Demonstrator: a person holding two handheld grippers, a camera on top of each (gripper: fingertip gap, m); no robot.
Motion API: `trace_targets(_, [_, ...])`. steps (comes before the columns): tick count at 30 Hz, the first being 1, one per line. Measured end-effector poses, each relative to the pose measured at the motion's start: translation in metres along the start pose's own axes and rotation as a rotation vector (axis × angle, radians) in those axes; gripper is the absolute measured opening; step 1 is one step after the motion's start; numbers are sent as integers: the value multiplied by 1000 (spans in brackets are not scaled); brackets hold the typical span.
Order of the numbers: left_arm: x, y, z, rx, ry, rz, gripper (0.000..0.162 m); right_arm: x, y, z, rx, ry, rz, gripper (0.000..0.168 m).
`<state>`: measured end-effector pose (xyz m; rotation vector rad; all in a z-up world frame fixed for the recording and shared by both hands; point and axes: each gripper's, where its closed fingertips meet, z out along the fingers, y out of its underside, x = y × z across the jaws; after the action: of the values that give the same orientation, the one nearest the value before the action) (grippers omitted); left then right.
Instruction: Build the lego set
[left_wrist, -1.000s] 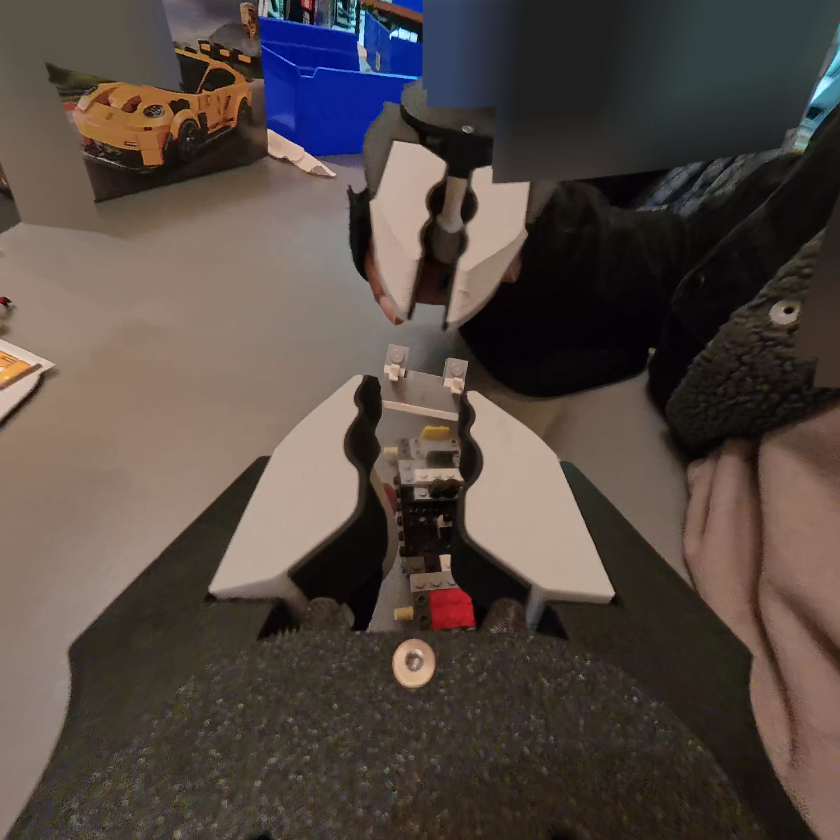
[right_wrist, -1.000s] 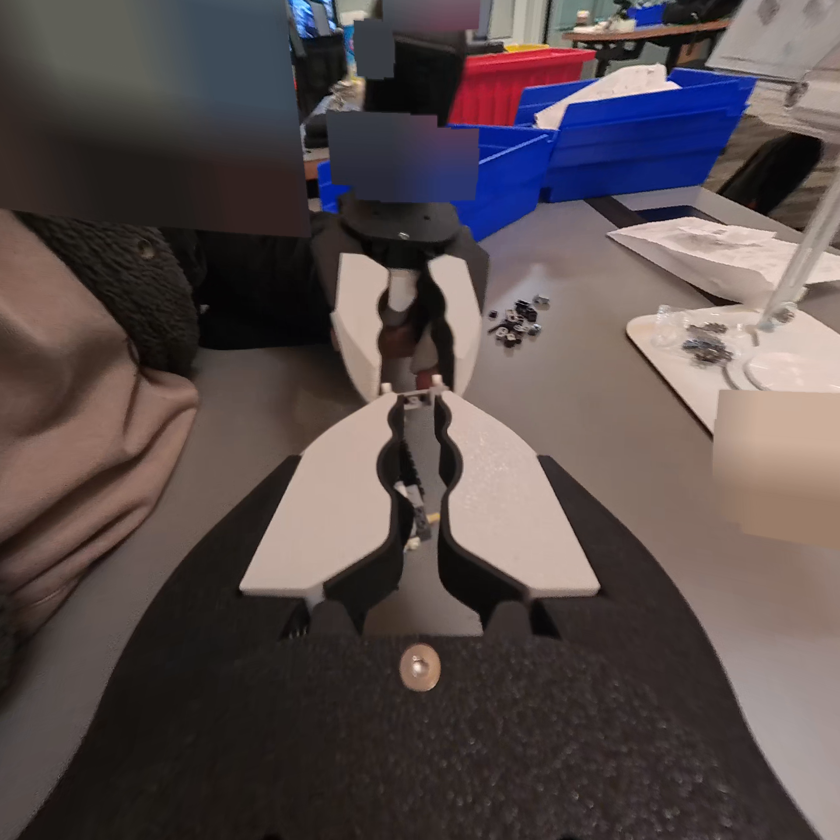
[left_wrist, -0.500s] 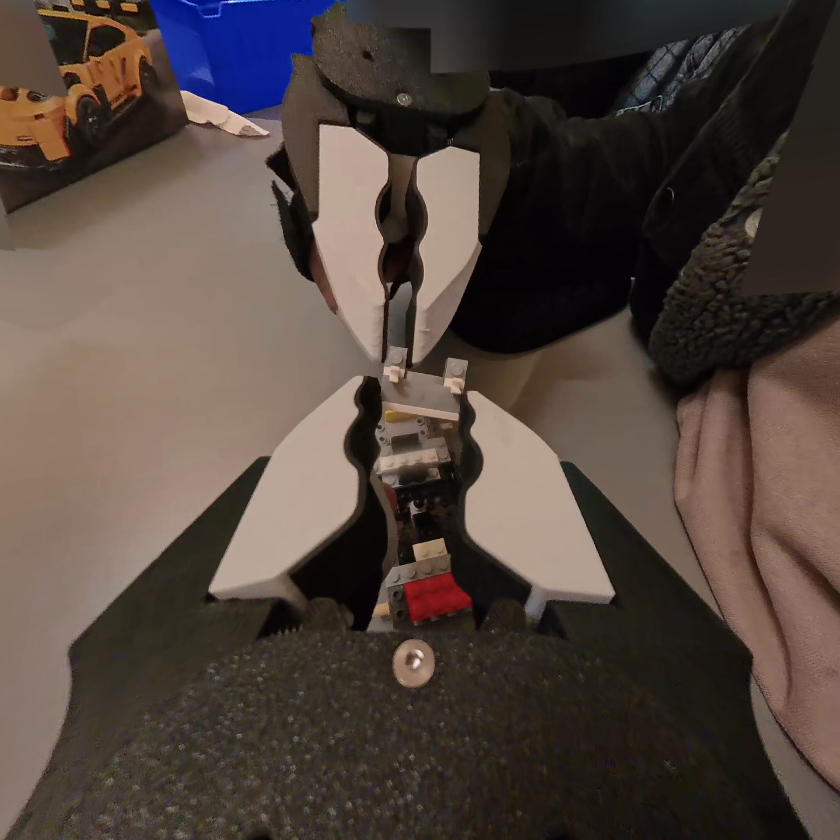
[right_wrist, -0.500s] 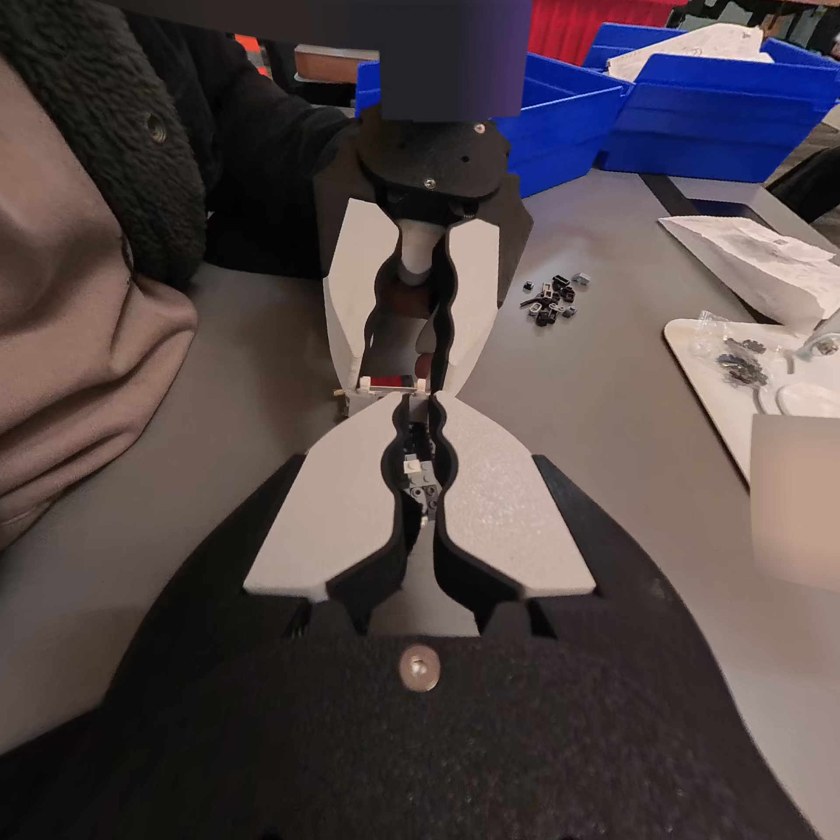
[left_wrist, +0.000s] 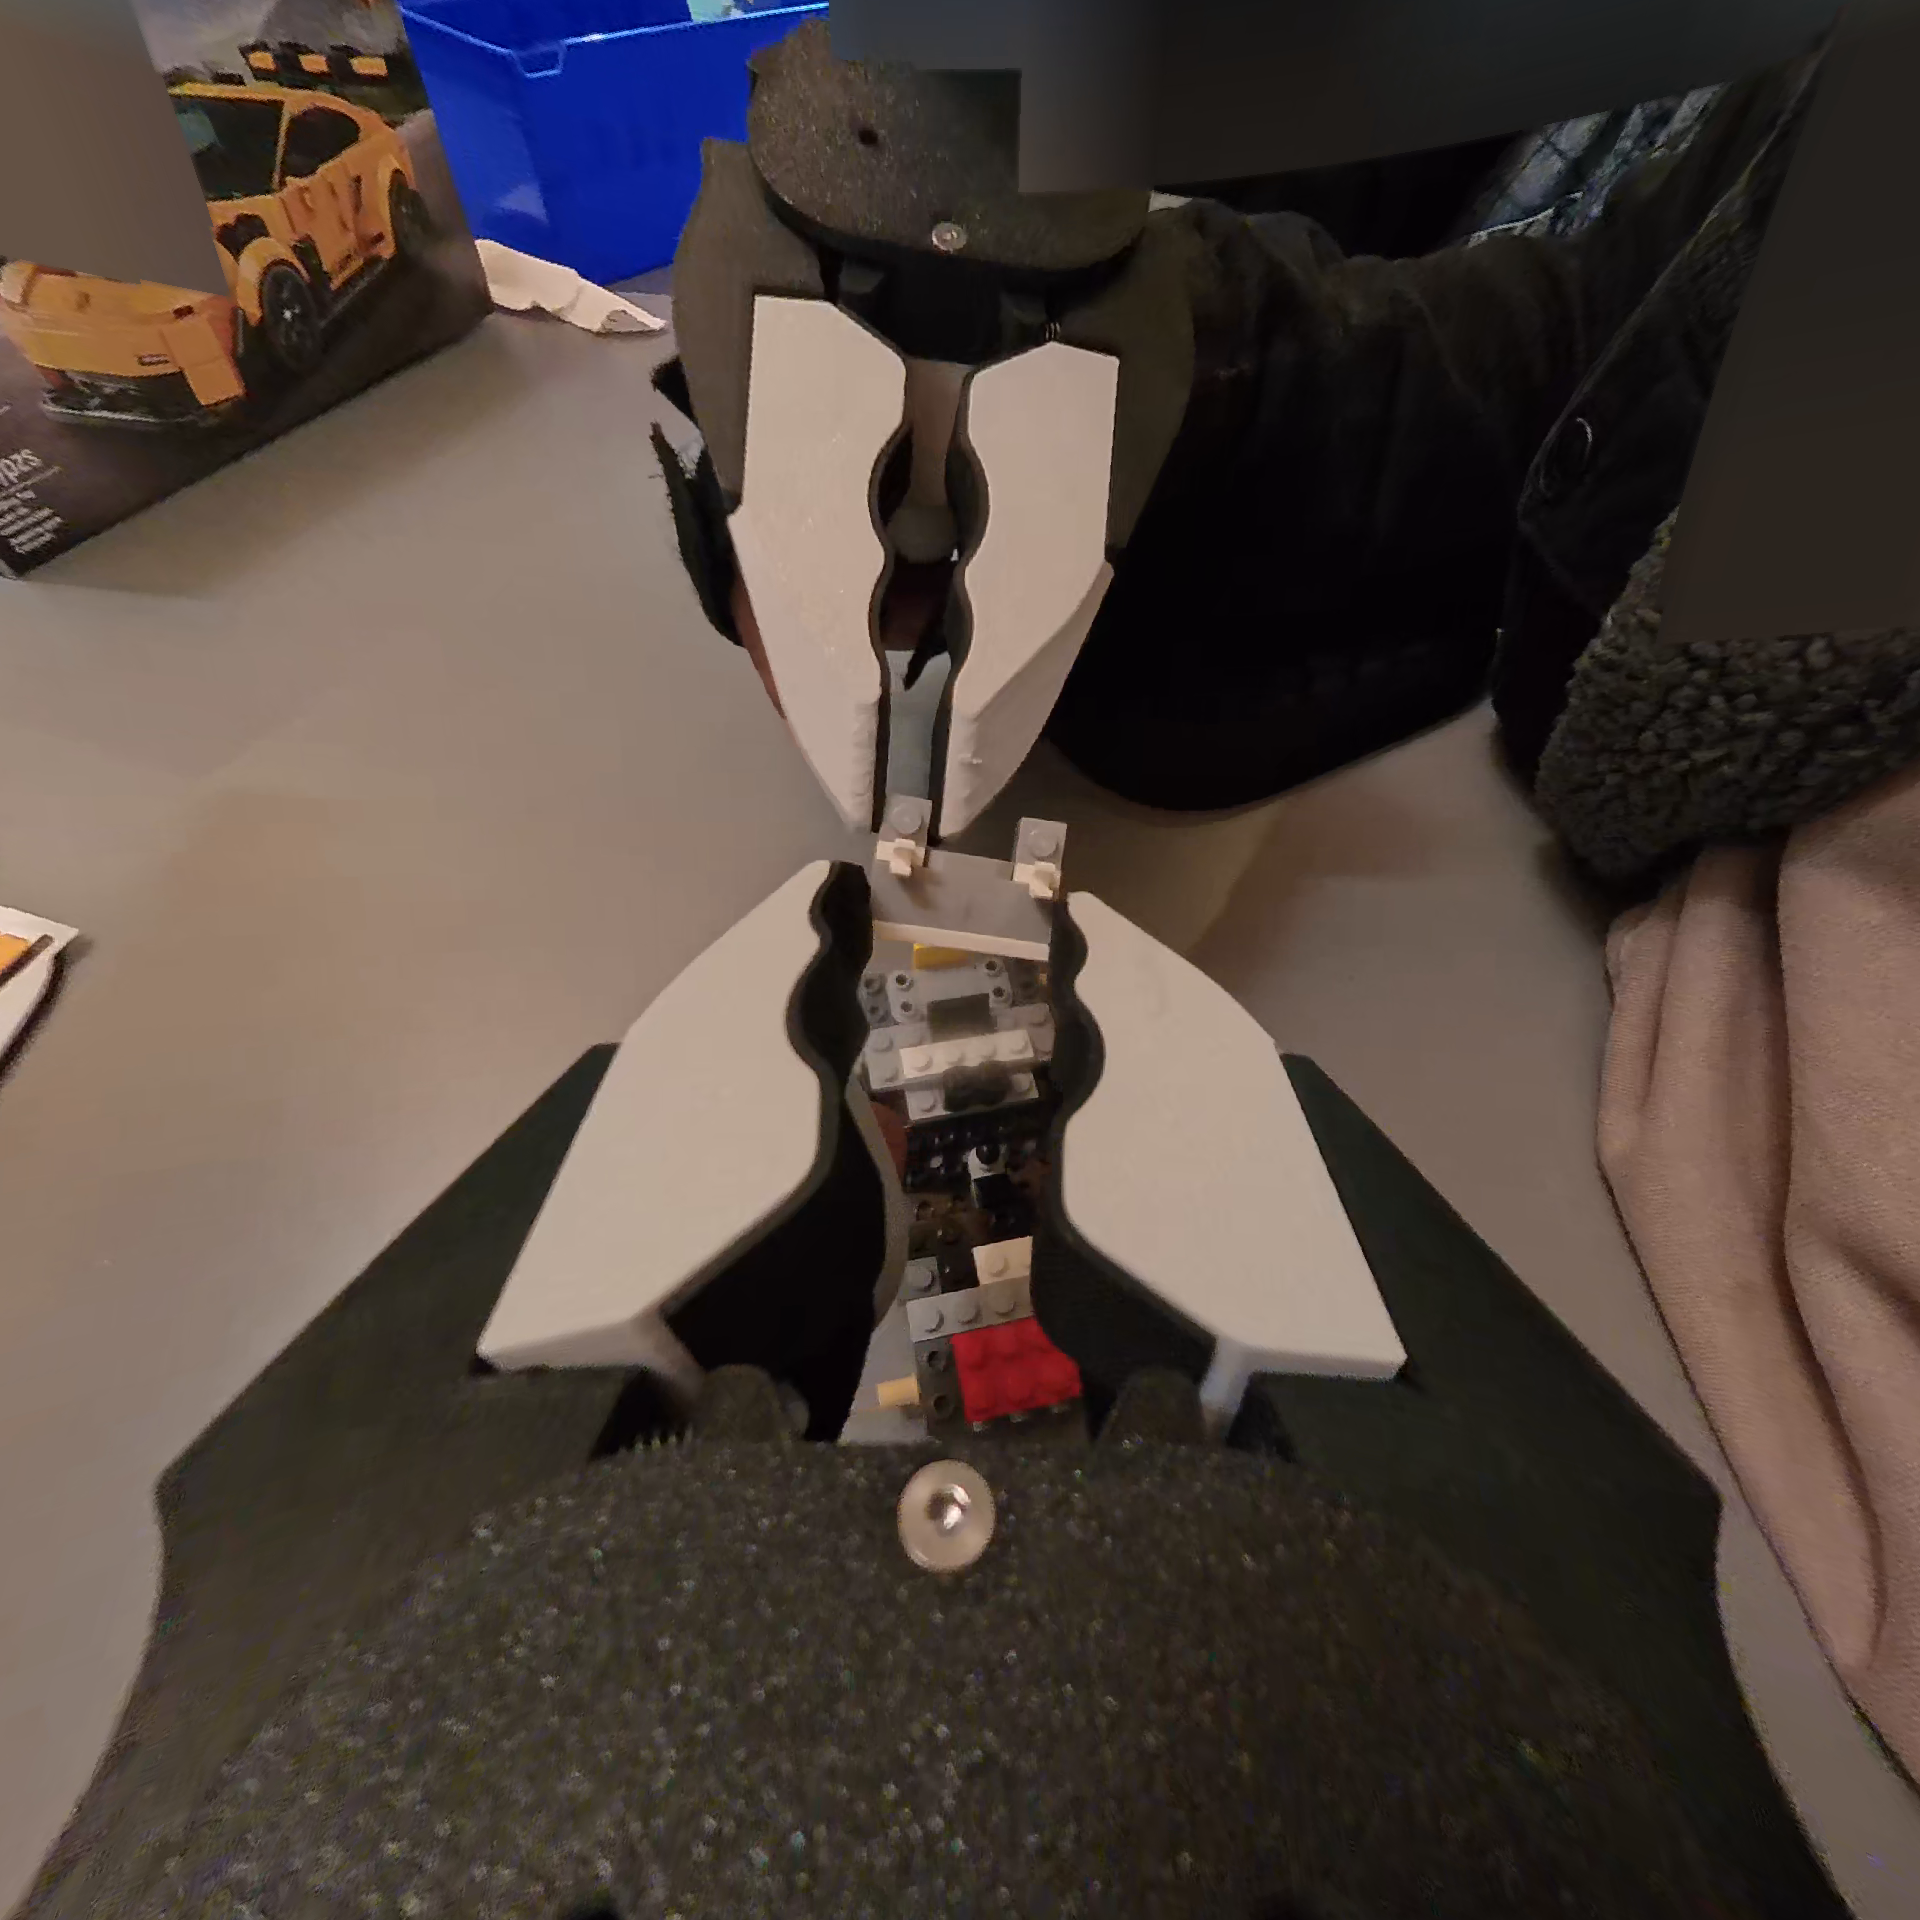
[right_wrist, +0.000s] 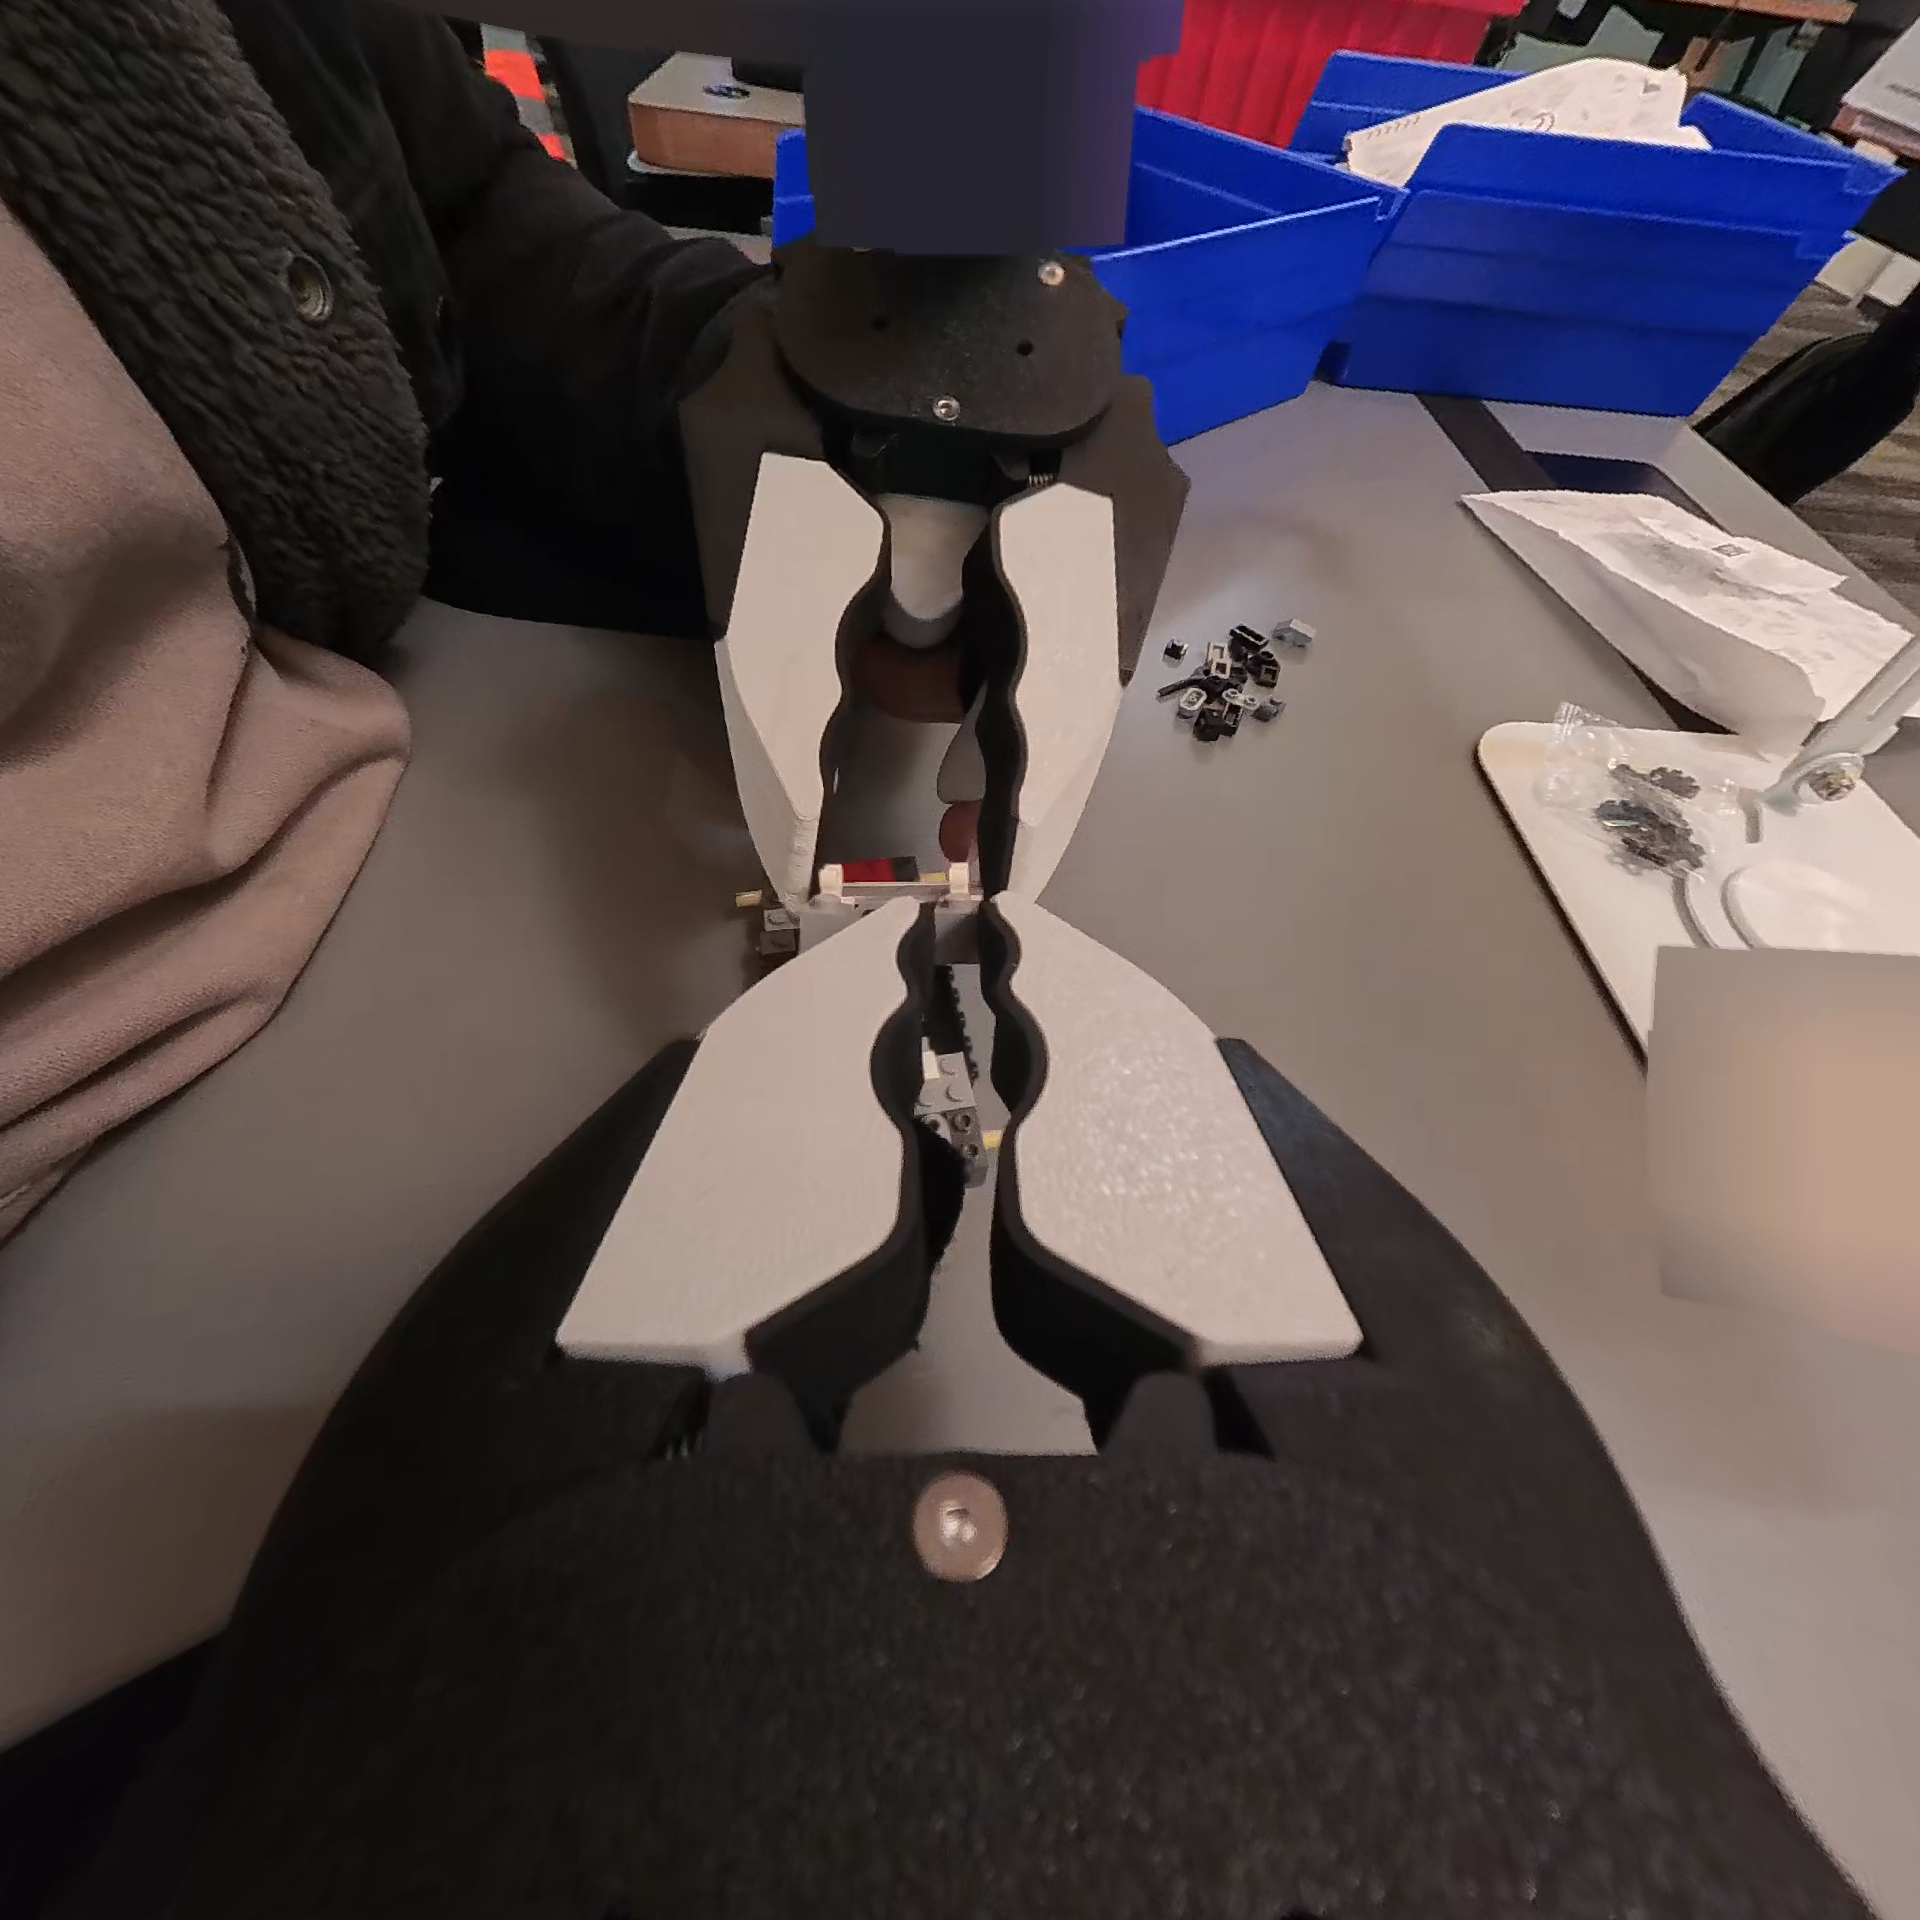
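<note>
My left gripper (left_wrist: 951, 883) is shut on the partly built lego car chassis (left_wrist: 966, 1039). The chassis is grey and black with a red brick at its near end, and it lies lengthwise between the fingers. My right gripper (left_wrist: 912, 821) faces it, and its tips touch the grey front-left corner of the chassis. In the right wrist view my right gripper (right_wrist: 953, 909) is shut on a small grey and black lego piece (right_wrist: 951, 1101) deep between its fingers. The left gripper (right_wrist: 904, 883) and the chassis end (right_wrist: 883, 888) sit just beyond its tips.
A lego box (left_wrist: 208, 260) with a yellow car picture stands at the far left. Blue bins (right_wrist: 1507, 260) line the back. A pile of small dark pieces (right_wrist: 1231, 681), a paper bag (right_wrist: 1714, 592) and a white tray (right_wrist: 1538, 758) lie to the right. A person's sleeve (right_wrist: 156, 727) is at the left. My two grippers' fingertips are within a few centimetres of each other.
The two grippers have come together. The right gripper's tips went from above and beyond the chassis down onto its front-left corner. The left gripper still holds the chassis.
</note>
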<state>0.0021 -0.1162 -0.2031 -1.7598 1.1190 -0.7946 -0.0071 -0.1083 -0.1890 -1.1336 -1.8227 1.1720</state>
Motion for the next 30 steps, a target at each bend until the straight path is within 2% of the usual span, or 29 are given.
trace_targets(7, [-5,-5,-1,12,-63,34,34,5,-5,-1,31,29,8,7])
trace_targets(13, [-8,-6,-4,37,-50,4,34,9,-6,-2,51,62,-4,7])
trace_targets(18, [-17,-3,-10,25,-87,4,34,11,-20,-19,115,70,-1,9])
trace_targets(23, [-20,0,-10,8,-100,-7,34,-6,-7,-2,20,2,-29,10])
trace_targets(30, [-13,-3,-7,12,-84,-4,34,-9,-2,4,-6,-8,-39,7])
